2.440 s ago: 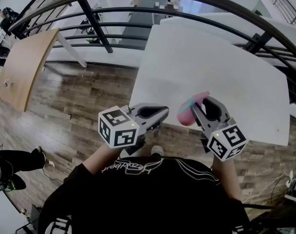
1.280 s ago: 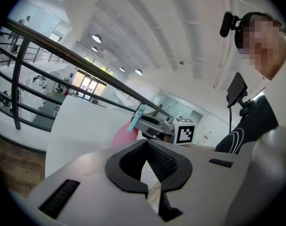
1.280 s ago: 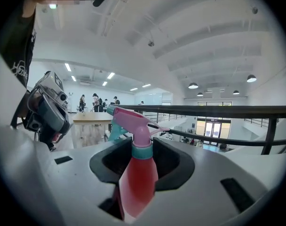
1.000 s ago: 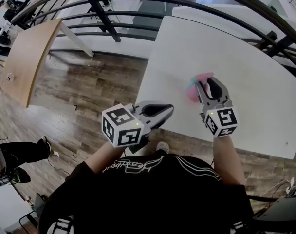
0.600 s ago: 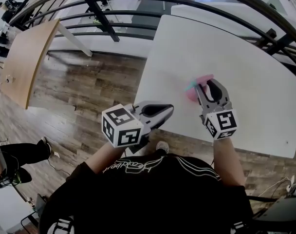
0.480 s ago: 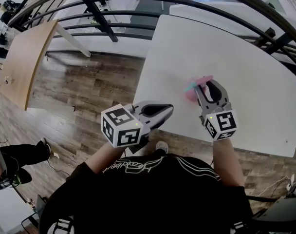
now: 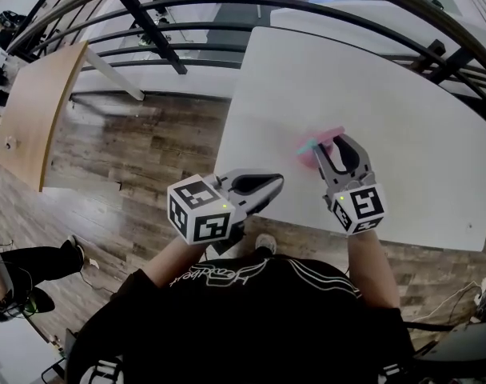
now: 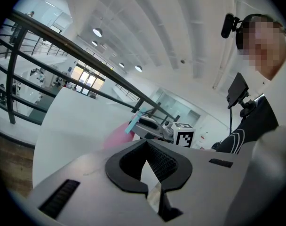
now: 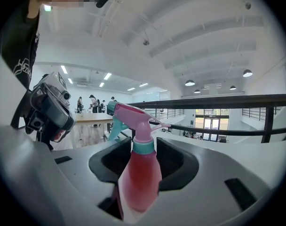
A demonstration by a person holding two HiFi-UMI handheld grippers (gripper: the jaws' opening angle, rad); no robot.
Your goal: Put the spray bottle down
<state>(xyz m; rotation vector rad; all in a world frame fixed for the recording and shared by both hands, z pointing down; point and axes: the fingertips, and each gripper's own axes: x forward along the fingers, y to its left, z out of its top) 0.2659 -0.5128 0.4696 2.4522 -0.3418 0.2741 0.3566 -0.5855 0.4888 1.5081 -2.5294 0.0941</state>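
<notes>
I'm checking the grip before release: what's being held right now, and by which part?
The right gripper holds the pink spray bottle by its body, just below the teal collar. The left gripper holds nothing.

**Bottle** (image 9: 142, 173): translucent pink-red body, teal collar, pink spray head with a teal front part.

**Left gripper** (image 7: 271, 184) and **right gripper** (image 7: 335, 141): pale grey shells. The jaws are black, with a fine ribbed pattern on their inner faces. The cube (image 7: 199, 218) on each is white, patterned with black square markers.

**Worktop** (image 7: 387, 94): plain white.

**Floor** (image 7: 147, 150): planks in mixed brown and grey wood grain.

**Railing** (image 7: 141, 24): black bars.

**Second table** (image 7: 35, 110): light tan wood.

**Shirt** (image 7: 251, 318): black, with thin white line print.

**Ceiling** (image 9: 180, 32): white.
</notes>
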